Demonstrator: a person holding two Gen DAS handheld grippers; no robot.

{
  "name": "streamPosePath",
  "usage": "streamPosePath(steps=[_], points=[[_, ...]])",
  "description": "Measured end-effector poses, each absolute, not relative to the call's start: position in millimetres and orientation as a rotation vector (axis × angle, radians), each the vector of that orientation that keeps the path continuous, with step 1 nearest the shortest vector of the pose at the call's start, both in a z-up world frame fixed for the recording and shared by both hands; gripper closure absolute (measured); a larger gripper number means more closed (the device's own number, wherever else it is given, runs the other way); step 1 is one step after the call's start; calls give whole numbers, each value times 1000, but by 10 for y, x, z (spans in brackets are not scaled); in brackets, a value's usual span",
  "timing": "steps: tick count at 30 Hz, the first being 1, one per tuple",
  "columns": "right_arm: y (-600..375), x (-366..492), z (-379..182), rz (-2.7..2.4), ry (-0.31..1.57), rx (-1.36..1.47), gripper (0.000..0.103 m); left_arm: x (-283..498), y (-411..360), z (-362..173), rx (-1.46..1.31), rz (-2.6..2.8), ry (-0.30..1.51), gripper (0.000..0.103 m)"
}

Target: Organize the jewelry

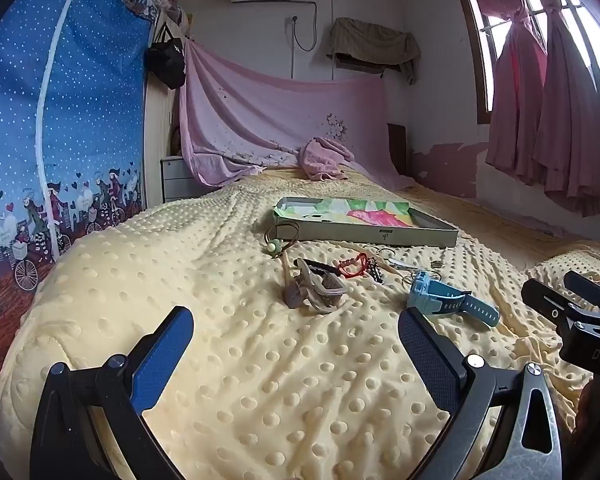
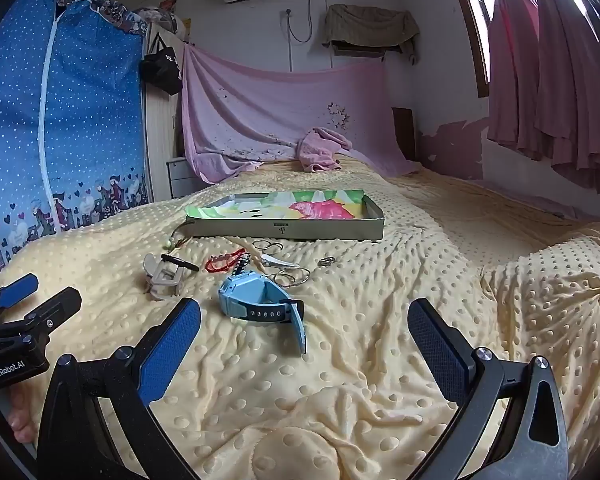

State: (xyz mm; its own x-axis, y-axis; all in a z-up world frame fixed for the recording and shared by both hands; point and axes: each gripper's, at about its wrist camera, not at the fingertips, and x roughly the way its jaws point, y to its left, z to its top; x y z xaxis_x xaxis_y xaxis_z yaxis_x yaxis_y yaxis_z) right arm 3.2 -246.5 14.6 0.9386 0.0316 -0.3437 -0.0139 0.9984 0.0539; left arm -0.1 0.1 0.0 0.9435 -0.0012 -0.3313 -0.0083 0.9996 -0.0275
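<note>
On the yellow dotted blanket (image 1: 260,360) lies a loose cluster of jewelry in front of a shallow box tray (image 2: 292,232) with a colourful lining. A blue watch (image 2: 260,308) lies nearest, just beyond my right gripper (image 2: 304,320), which is open and empty. A beige watch (image 1: 320,292) sits ahead of my left gripper (image 1: 296,320), also open with nothing between its fingers. A red bead bracelet (image 1: 354,266), a brown cord with a green bead (image 1: 278,244), silver rings (image 2: 292,278) and a small ring (image 2: 326,261) lie scattered behind the watches.
The bed runs back to a pink drape (image 1: 268,120) and a crumpled pink cloth (image 1: 324,158). A blue fabric wardrobe (image 1: 60,120) stands to the left. Pink curtains (image 1: 548,120) hang at the window on the right. The blanket is wrinkled at the right (image 2: 540,280).
</note>
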Motion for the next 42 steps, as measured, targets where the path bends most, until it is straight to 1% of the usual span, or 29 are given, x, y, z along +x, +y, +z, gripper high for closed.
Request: streamPosePath(steps=[42], points=[[-2461, 23, 184, 16, 342, 53, 1, -24, -21, 30, -10, 7, 320, 0]])
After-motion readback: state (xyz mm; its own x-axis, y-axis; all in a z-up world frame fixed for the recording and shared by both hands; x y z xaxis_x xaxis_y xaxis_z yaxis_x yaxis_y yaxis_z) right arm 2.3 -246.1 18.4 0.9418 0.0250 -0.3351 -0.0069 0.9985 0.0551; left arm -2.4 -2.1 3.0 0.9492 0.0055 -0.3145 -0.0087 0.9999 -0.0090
